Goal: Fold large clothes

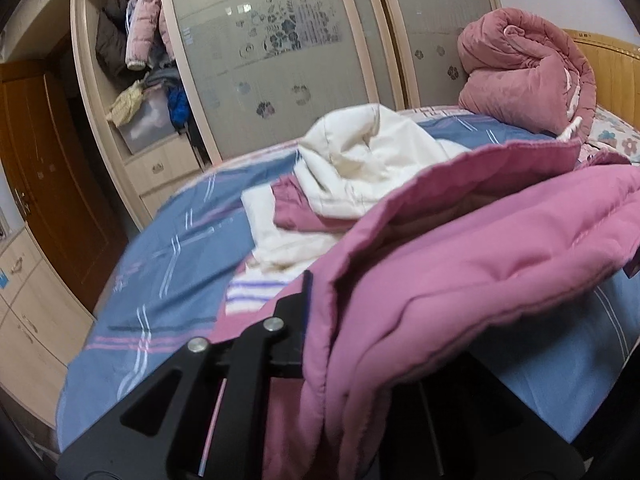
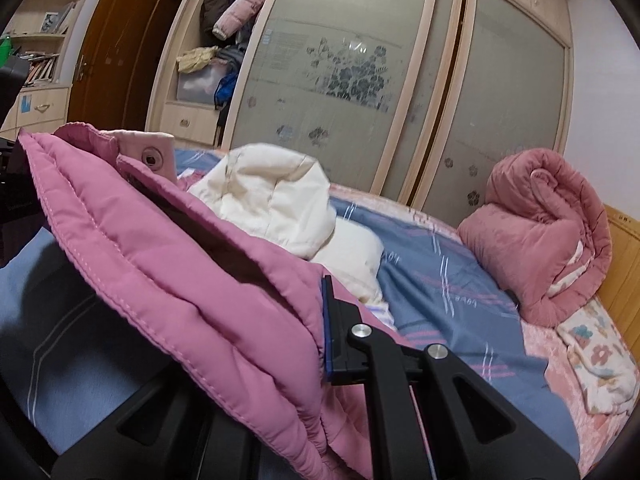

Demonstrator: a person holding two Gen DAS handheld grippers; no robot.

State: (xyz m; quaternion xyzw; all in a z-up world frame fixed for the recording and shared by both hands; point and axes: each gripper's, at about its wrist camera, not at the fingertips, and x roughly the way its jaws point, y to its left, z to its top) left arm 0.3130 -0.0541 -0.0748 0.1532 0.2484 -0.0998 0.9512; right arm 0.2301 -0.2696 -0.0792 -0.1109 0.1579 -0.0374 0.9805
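Left claw (image 1: 320, 344) clamped on a bunched edge of the pink padded coat (image 1: 480, 272), fabric draping over the claw from 3 o'clock. Right claw (image 2: 304, 344) likewise pinches the same coat (image 2: 168, 256), folds spilling toward 9 o'clock. Coat is held up between both claws, above the bed (image 1: 168, 248) with its blue striped sheet. Cream lining/hood part (image 2: 272, 204) lies on the sheet at 12 o'clock, just beyond the raised pink layers. Rolled pink quilt (image 2: 544, 232) sits at 2 o'clock near the wooden headboard (image 2: 624, 272). Wardrobe sliding doors (image 1: 272, 60) behind, at 12 o'clock.
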